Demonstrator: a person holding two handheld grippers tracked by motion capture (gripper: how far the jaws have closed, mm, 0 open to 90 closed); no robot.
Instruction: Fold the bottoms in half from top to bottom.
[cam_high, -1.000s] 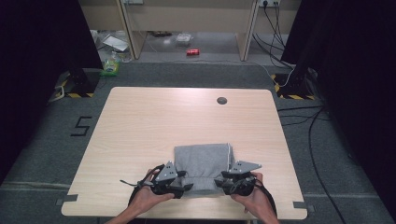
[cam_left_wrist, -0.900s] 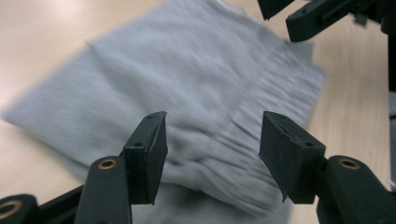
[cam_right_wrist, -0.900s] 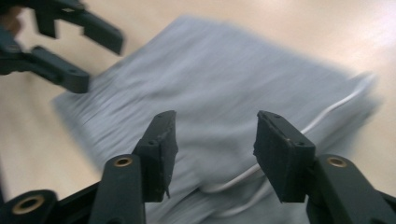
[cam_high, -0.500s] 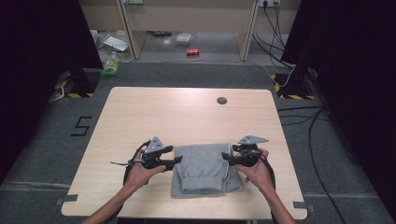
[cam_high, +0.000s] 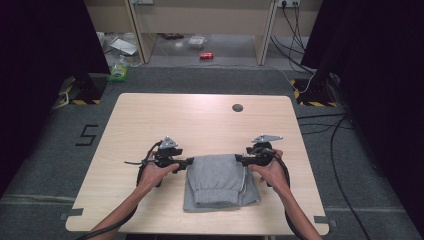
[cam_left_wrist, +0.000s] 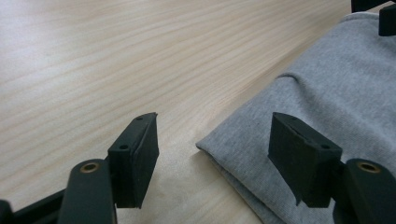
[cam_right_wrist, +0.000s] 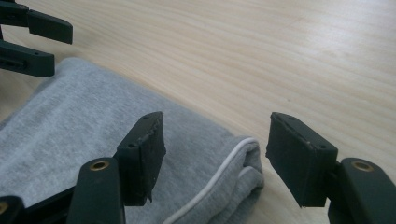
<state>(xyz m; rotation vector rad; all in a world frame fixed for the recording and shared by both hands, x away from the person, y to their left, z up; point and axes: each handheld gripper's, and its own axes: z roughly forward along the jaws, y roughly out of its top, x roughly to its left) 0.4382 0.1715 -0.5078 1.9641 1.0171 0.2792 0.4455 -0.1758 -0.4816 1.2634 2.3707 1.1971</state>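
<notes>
Between open tongs (cam_high: 189, 161) (both): folded garment (cam_high: 219, 180)

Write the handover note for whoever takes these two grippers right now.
Left gripper: open, empty, at the far left corner of the folded grey sweat fabric garment.
Right gripper: open, empty, at its far right corner, where a white drawstring runs along the fold.
Garment lies folded into a compact rectangle near the front edge of the light wooden table.
Done: the fold looks finished.
Left: probably only a check of the edges, or one more fold if wanted.
</notes>
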